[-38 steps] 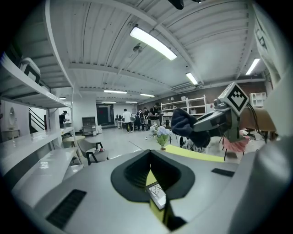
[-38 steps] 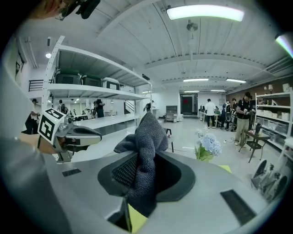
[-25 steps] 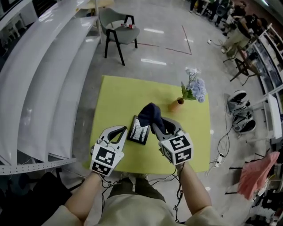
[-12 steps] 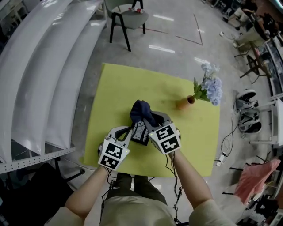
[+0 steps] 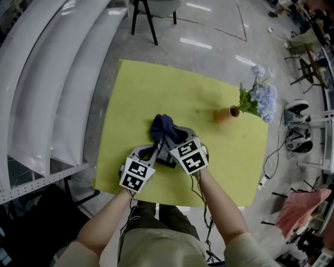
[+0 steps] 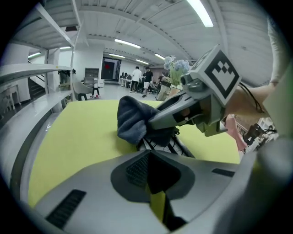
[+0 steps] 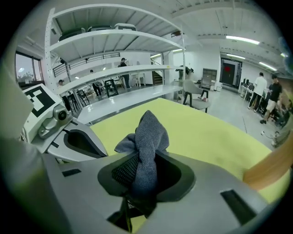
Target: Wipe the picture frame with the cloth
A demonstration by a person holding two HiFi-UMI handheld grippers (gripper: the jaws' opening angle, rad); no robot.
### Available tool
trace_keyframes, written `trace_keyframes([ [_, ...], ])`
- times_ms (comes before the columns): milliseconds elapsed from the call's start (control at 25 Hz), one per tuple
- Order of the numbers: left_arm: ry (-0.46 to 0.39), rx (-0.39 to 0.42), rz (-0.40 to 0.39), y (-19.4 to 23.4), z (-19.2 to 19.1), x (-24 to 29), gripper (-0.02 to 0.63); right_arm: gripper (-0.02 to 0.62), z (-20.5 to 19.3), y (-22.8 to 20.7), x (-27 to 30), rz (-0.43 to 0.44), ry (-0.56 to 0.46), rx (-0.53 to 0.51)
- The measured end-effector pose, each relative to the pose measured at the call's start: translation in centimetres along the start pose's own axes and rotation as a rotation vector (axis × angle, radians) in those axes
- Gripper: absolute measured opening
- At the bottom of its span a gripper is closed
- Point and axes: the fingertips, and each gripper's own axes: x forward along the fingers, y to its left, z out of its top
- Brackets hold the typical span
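A dark blue cloth is bunched in my right gripper, which is shut on it over the yellow table. In the right gripper view the cloth sticks up from between the jaws of the right gripper. The picture frame, black with a white pattern, lies flat between the two grippers, mostly hidden. My left gripper is shut at the frame's left edge, nothing visible between its jaws. From the left gripper, cloth rests on the frame.
A small brown vase with blue flowers lies at the table's right side. White curved shelving runs along the left. A chair stands beyond the far edge. Cables and shoes lie on the floor at the right.
The right gripper has carried the cloth left, over the frame. The left gripper has closed in on the frame's left edge, so the two grippers now sit side by side.
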Motion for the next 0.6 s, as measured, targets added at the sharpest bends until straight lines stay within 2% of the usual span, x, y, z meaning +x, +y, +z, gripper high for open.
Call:
trace_keyframes([
  [280, 0.011, 0.015, 0.005, 0.1, -0.4, 0.4, 0.007, 0.103, -3.3, -1.4, -1.8, -0.038, 0.051, -0.009],
  [440, 0.0, -0.012, -0.02, 0.2, -0.5, 0.2, 0.006, 0.101, -5.0, -2.7, -4.1, -0.066, 0.072, 0.058],
  [600, -0.011, -0.04, -0.051, 0.3, -0.4, 0.4, 0.006, 0.098, -6.9, -5.3, -6.5, -0.136, 0.12, 0.104],
])
